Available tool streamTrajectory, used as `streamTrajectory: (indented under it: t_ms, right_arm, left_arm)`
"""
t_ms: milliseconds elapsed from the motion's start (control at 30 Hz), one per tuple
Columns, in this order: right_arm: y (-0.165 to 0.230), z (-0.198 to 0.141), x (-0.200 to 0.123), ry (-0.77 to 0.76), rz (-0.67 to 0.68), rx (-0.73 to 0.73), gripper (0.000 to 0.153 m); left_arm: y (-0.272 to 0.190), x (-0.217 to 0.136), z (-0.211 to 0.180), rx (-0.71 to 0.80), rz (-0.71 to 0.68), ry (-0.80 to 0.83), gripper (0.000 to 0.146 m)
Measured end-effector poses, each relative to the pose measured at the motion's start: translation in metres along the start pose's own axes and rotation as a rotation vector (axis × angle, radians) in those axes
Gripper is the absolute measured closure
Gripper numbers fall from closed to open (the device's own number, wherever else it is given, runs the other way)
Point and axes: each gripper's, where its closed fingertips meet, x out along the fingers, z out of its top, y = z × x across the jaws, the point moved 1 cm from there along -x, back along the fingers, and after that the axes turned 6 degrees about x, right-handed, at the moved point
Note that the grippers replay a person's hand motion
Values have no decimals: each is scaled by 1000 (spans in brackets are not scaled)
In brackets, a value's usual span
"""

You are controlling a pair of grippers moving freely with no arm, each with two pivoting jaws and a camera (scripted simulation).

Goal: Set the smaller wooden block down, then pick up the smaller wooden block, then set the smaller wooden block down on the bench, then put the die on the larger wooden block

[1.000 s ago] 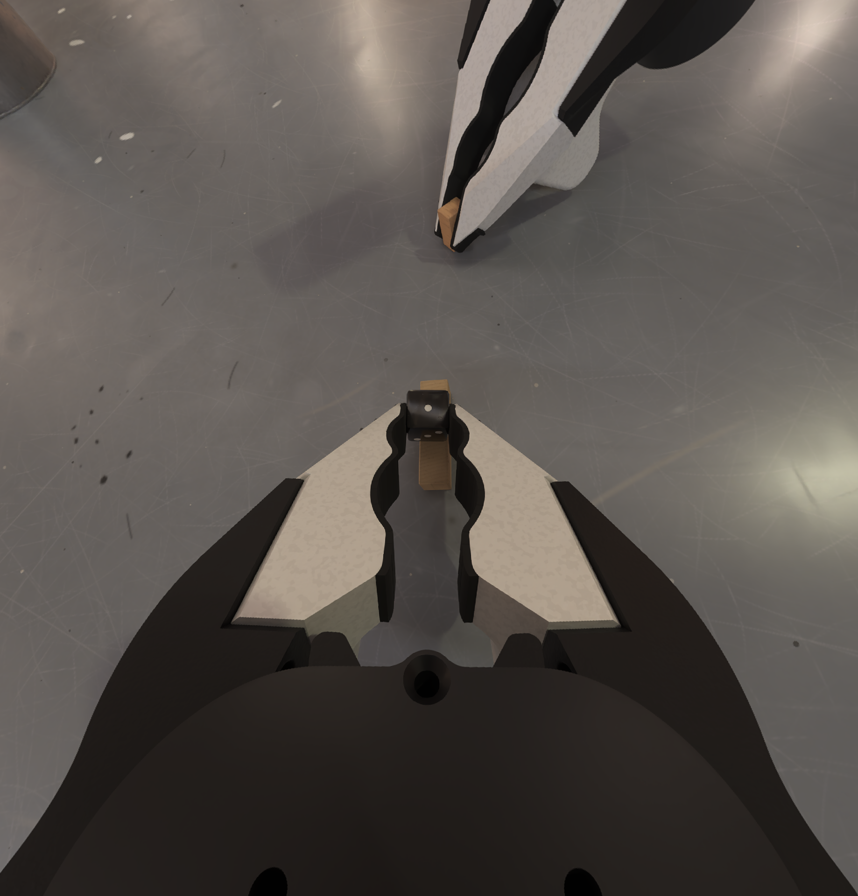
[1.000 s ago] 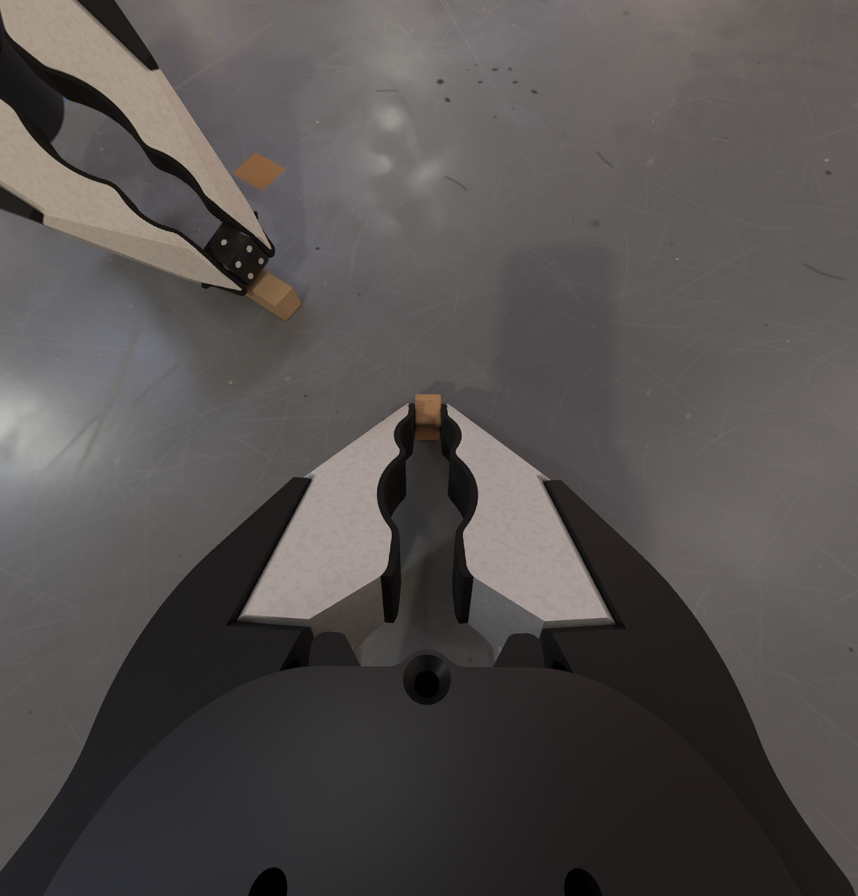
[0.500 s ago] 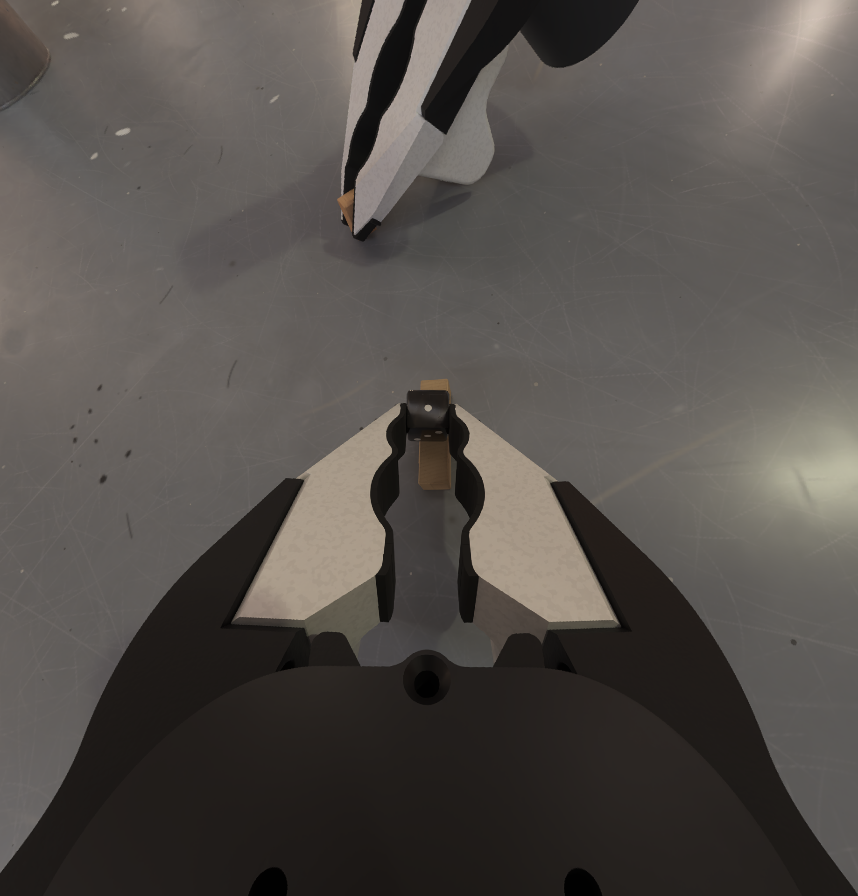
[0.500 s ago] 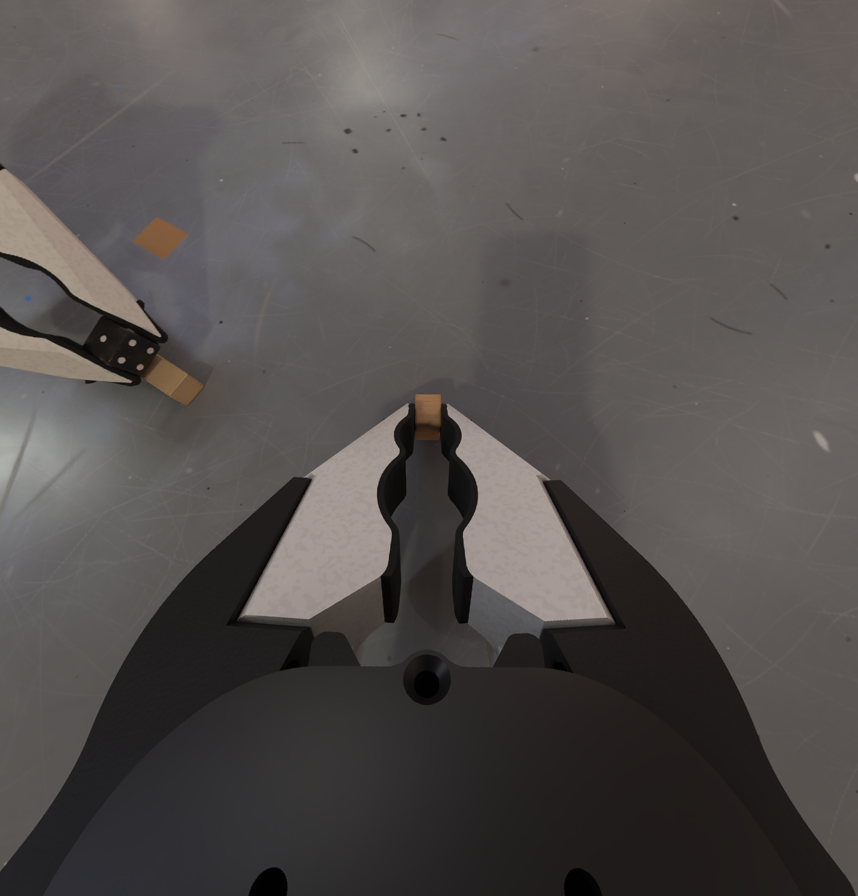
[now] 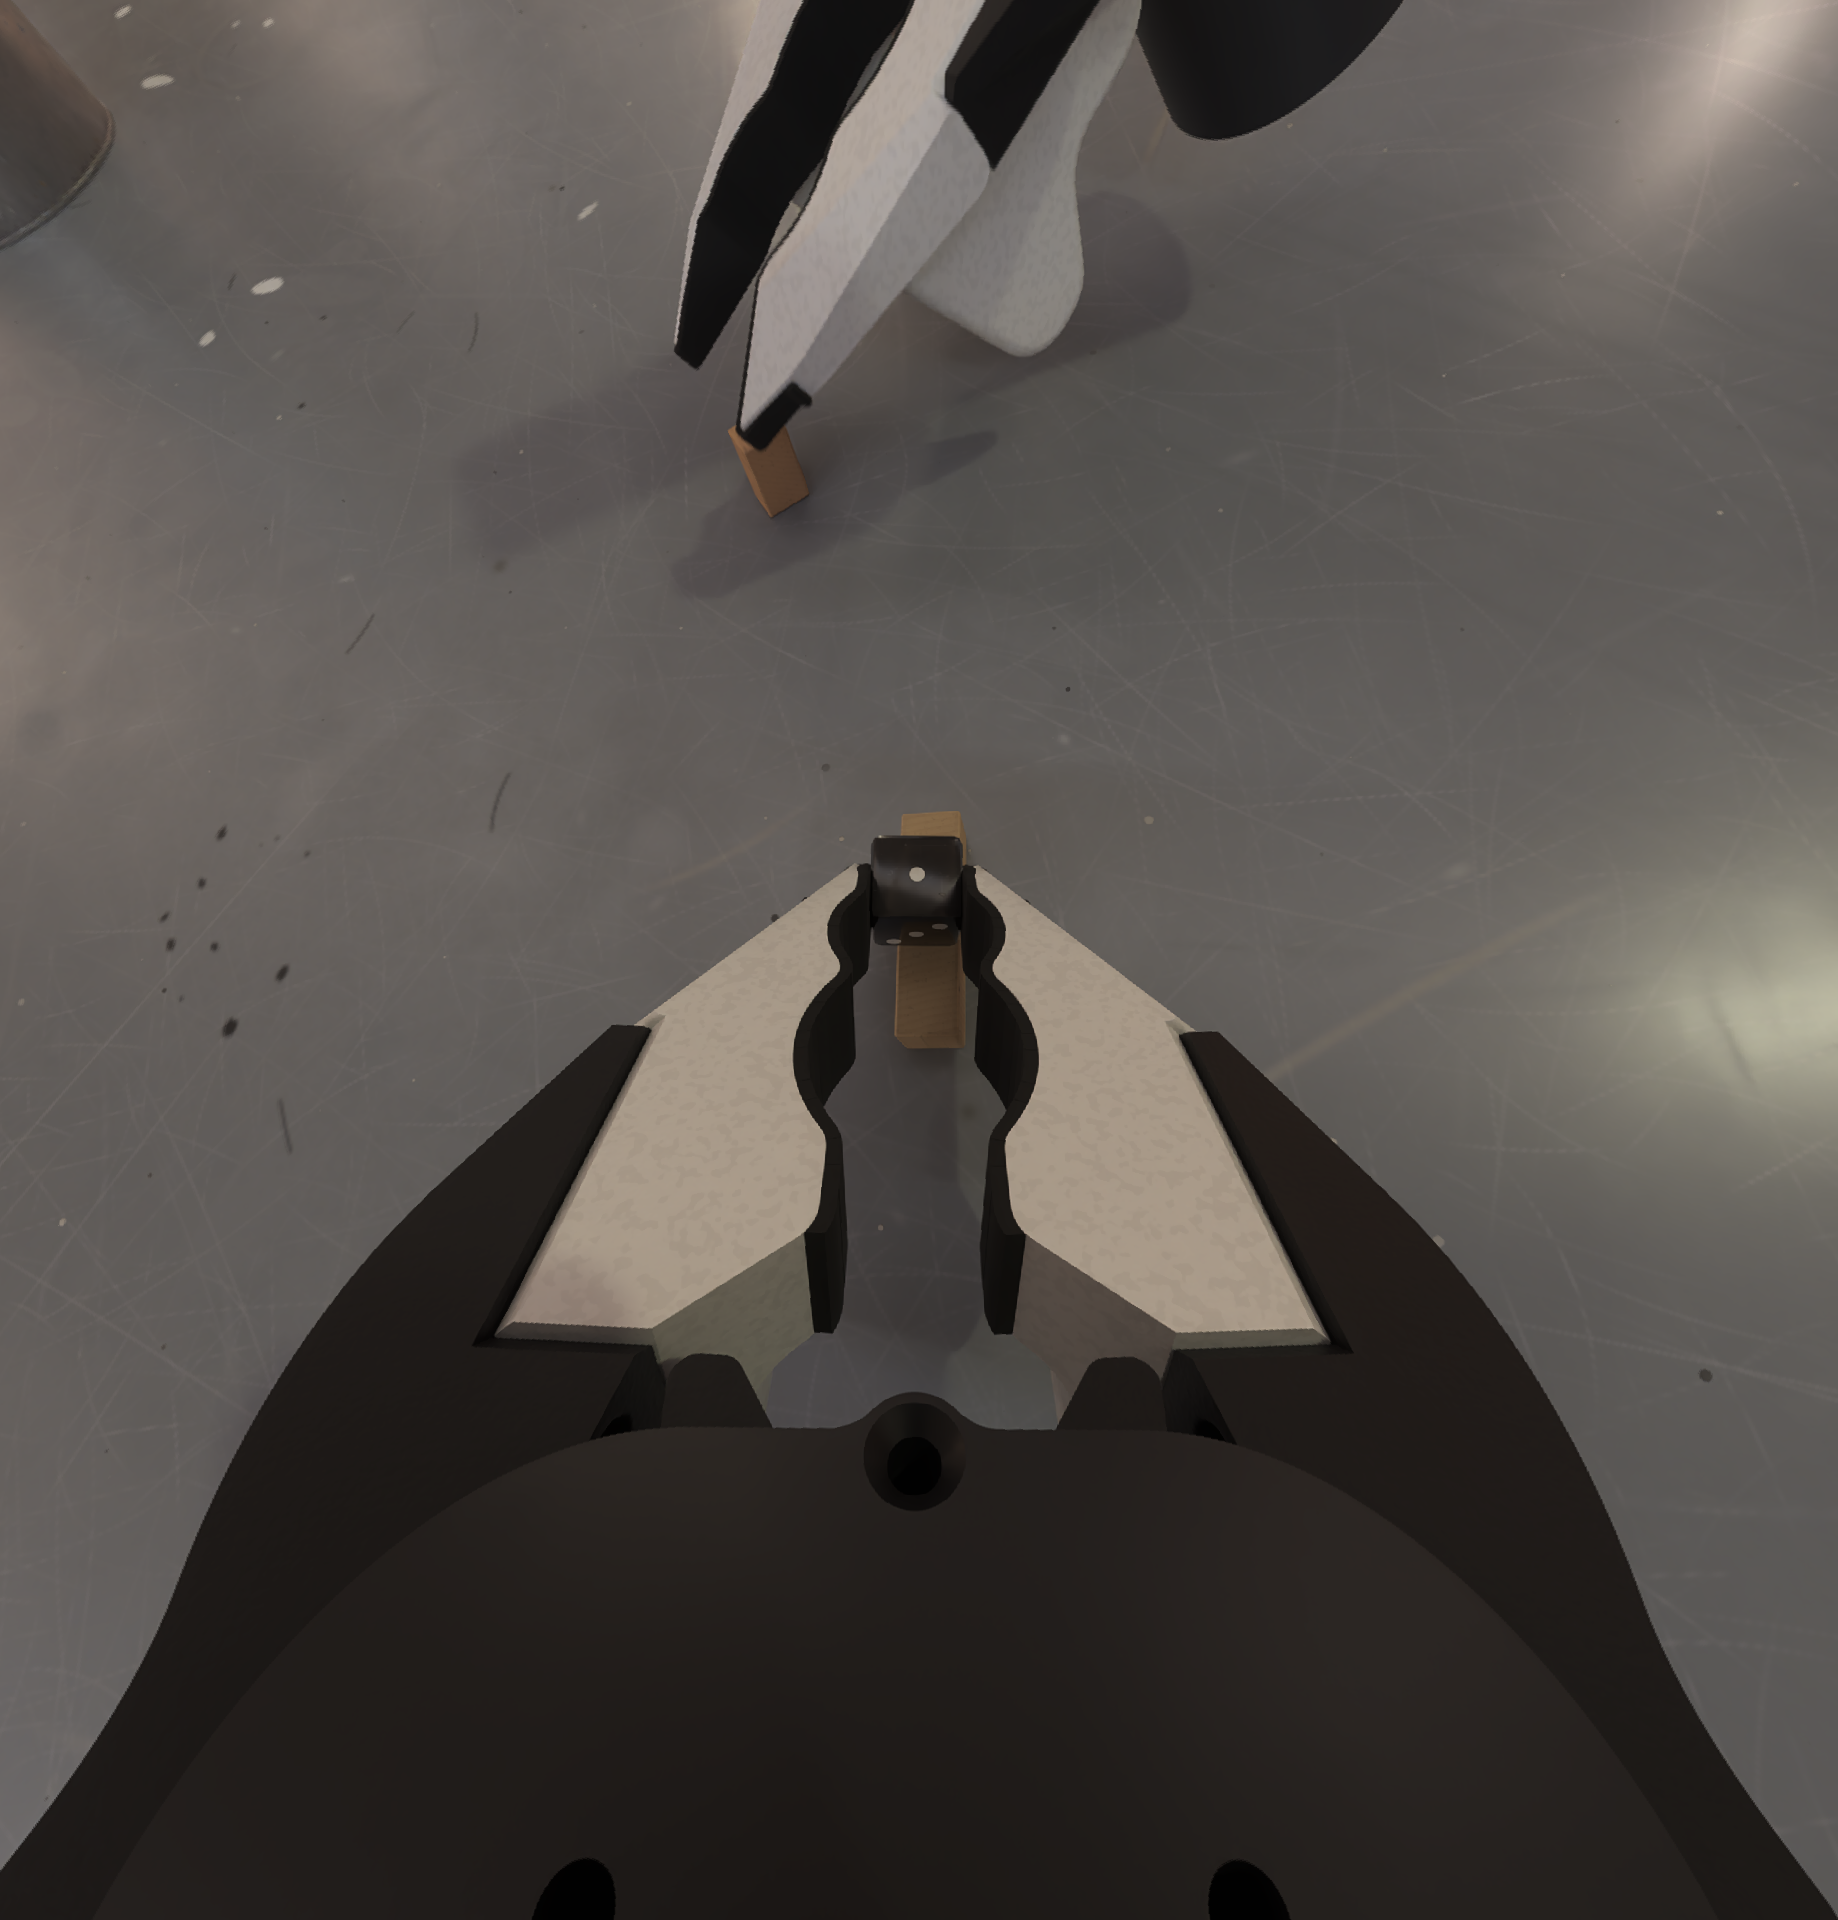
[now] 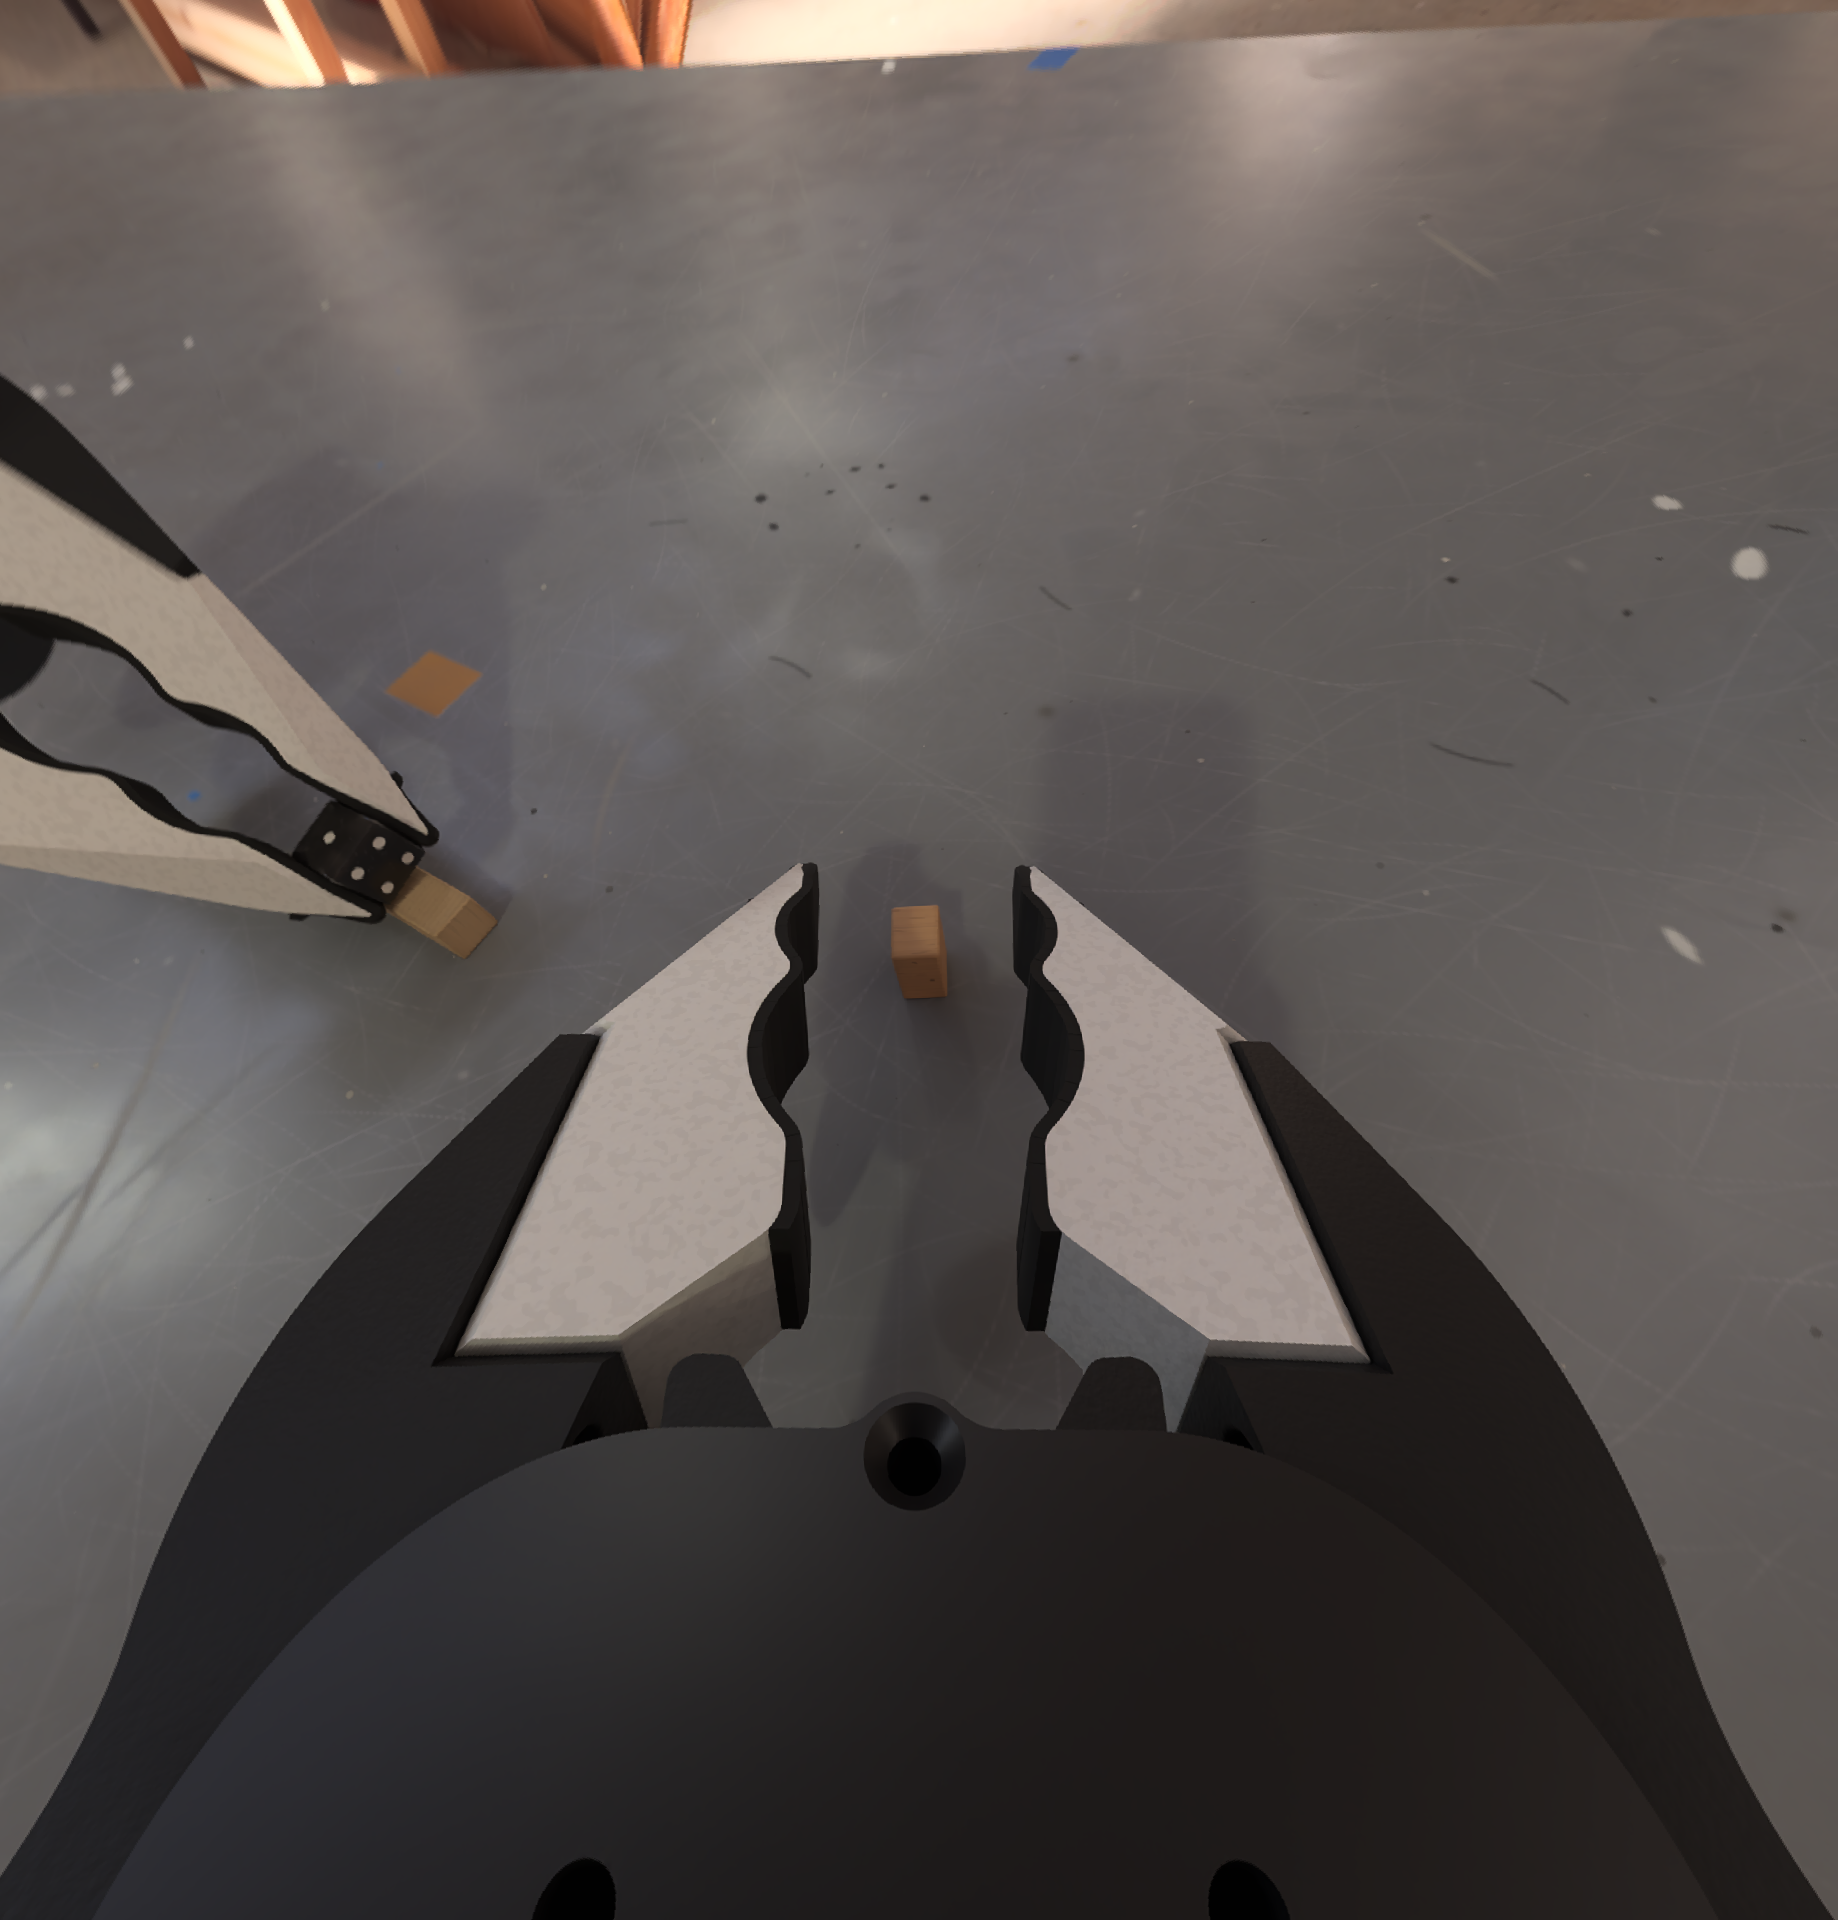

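**Right tongs let go of the smaller block; die waits over the larger one**

The worktop point(image 6: 1310, 364), a scratched grey sheet flecked with dark and pale specks, carries everything. On it the biggest change belongs to the right tongs point(image 6: 915, 883): half a second ago their jaws were clamped on the smaller wooden block, and now they stand spread wide, released, with clear space on both sides of the wood. The smaller wooden block point(image 6: 917, 950) stands upright on the worktop between the parted fingers, touching neither. In the left wrist view the same block point(image 5: 771, 473) shows just under the right tongs' fingertips point(image 5: 764, 400), with its shadow close beneath it, so it appears to be set down. That suggests a set-down step is finished; which of the two the task lists cannot be told from this alone.

The right tongs point steeply down at the worktop, tilted a little forward, their tips just above the block.

The left tongs point(image 5: 917, 883) are clenched on the die point(image 5: 917, 891), a small black cube with white pips, held at the very fingertips. They slope down and forward, low over the worktop. The larger wooden block point(image 5: 927, 1003) lies directly beneath the die and pokes out past it; whether the die touches it cannot be told. A flat tan square point(image 6: 434, 683) lies on the worktop nearby.
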Motion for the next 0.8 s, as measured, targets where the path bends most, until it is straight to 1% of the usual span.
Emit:
streamTrajectory:
  t_ms: [33,100,233,333,433,467,533,633,700,800]
  right_arm:
    - [-2,1,-2,-11,1,15,116]
    - [-5,-1,-3,21,-5,21,116]
    - [2,3,-4,-29,27,0,116]
    - [2,-5,-1,52,11,-25,115]
    - [1,-5,-1,36,-12,-76,116]
    - [1,-4,-1,33,-12,-80,116]
    - [1,-2,-1,27,1,-75,118]
    - [0,3,-3,-14,17,-45,119]
    - [4,7,-4,-13,50,-24,119]
    - [12,8,-5,42,64,-57,117]
  left_arm:
    - [0,0,0,-2,0,-1,130]
    - [0,0,0,-4,-2,0,130]
    - [0,0,0,-6,-2,0,130]
    - [0,0,0,-1,3,-2,130]
    - [1,-1,0,0,11,-8,130]
    - [1,-2,0,1,12,-12,127]
    - [3,-9,6,-2,24,-34,115]
    - [7,-37,25,-12,68,-99,101]
    - [10,-66,32,8,124,-125,99]
    - [19,-121,22,23,282,-97,99]
